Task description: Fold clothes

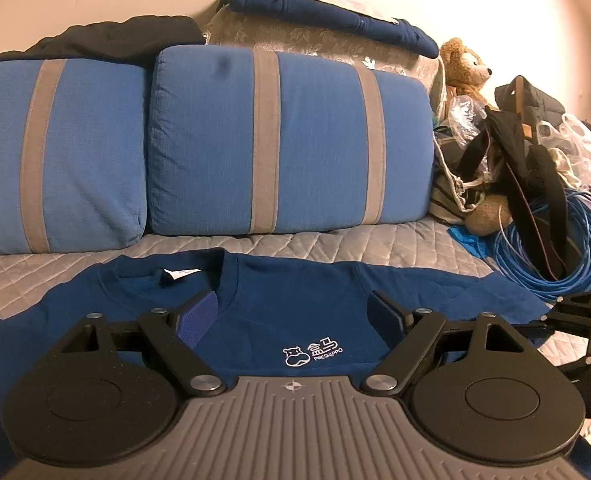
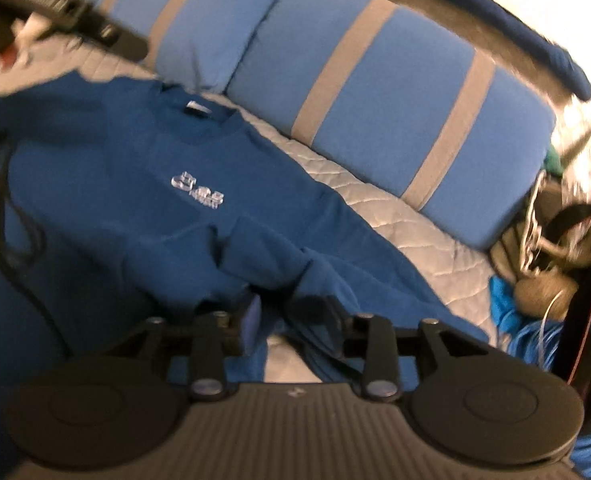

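1. My left gripper [image 1: 291, 312] hangs over the chest of the navy sweatshirt [image 1: 279, 300], jaws spread wide with nothing between them; the blue pads [image 1: 199, 316] sit just above the cloth near the collar.
2. My right gripper [image 2: 291, 316] stands partly open over the sweatshirt's rumpled sleeve [image 2: 335, 280]. The view is blurred, and I cannot tell whether either pad touches the cloth (no fold looks pinched).
3. The sweatshirt lies front-up on the grey quilted cover [image 1: 335, 244], collar toward the cushions, white logo [image 1: 311, 354] on the chest, white label [image 1: 181, 274] at the neck.
4. Behind it, two blue cushions with grey stripes [image 1: 287, 140] lean against the wall.
5. To the right lie a coil of blue cable [image 1: 555, 248], bags and a teddy bear [image 1: 465, 66].
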A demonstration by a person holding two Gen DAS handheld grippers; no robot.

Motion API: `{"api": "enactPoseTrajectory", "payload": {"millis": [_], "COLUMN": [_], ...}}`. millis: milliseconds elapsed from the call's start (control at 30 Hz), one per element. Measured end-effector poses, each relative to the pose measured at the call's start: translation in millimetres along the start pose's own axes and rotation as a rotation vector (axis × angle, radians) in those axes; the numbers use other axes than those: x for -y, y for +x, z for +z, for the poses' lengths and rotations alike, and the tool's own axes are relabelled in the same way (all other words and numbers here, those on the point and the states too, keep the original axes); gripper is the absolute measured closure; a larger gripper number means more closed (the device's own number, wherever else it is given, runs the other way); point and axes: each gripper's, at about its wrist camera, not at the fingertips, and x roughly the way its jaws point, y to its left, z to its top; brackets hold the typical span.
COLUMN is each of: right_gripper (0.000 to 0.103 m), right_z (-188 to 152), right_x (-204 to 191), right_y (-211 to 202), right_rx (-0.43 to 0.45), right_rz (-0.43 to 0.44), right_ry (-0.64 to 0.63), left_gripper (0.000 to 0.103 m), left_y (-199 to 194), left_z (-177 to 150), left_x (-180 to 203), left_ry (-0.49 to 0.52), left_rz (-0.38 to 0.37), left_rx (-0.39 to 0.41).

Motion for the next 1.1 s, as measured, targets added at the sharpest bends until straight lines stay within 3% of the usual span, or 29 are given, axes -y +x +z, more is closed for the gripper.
{"api": "enactPoseTrajectory", "payload": {"millis": [100,433,700,900,1000,1100], "right_gripper": [0.043,0.043,0.046,0.059,0.079,0.087], "right_z": [-1,11,10,7,5,5], "right_x": [-9,-33,-46,-51,-53,-51], "right_y": [-1,18,23,35,39,41], "right_rx": [0.016,0.01,0.02,-0.011,-0.006,-0.008], "right_rz": [-0.036,-0.111,-0.073,-0.047,-0.043,-0.028], "right_ry": [-0.112,-0.453,-0.661,-0.75,-0.77,-0.769], "left_gripper": [0.02,0.02,0.02,0.02,0.02,0.02], "left_y": [1,4,4,5,7,10], "left_z": [0,-1,-1,-1,-2,-3], "left_x": [0,0,-1,-3,-5,-9], "left_ry": [0.001,0.008,0.003,-0.006,-0.024,-0.046], "left_rz": [0.004,0.012,0.012,0.016,0.017,0.006], "left_rx": [-0.005,-0.017,-0.021,-0.029,-0.043,-0.059]}}
